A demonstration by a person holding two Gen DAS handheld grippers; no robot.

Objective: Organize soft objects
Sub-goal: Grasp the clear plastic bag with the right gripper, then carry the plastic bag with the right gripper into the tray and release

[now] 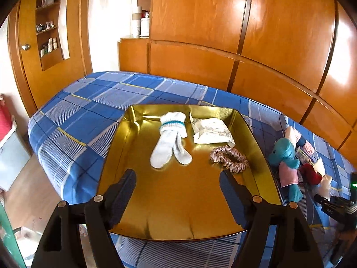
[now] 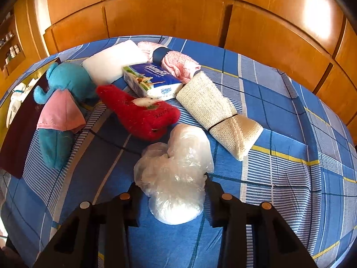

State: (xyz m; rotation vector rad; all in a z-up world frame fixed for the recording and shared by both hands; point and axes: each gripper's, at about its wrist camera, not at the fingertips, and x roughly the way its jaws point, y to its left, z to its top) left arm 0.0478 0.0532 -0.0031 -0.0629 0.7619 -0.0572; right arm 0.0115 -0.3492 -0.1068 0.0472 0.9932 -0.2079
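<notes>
right gripper (image 2: 170, 197) sits over the crumpled clear plastic bag (image 2: 174, 176) on the bed. the bag lies between its fingers, both pads at its edges, but a firm pinch can't be told from the pics, so grip state = unclear. left gripper (image 1: 177, 192) is spread wide w/ nothing in it, hovering over the near part of the gold tray (image 1: 125, 167).

step in hand, by the look of it: grab the bag & move it to the tray. to do it well: pinch the bulk of the wad, not a loose flap, since thin film slips & unfurls. lift straight, clear of the red plush (image 2: 140, 114) & beige knit roll (image 2: 214, 107) nearby, and drop it on bare tray floor near the front.

tray already holds white socks (image 1: 170, 143), a white packet (image 1: 212, 131) & a pink scrunchie (image 1: 228, 159). teal plush (image 2: 64, 98), tissue pack (image 2: 154, 82), pink towel (image 2: 178, 64) & white pad (image 2: 113, 61) wait on the bed.

surface: blue plaid bedsheet (image 2: 279, 134), soft, a bit wrinkled. room: glossy wood wardrobe panels (image 1: 245, 33) behind, shelf niche (image 1: 48, 29) at left.
</notes>
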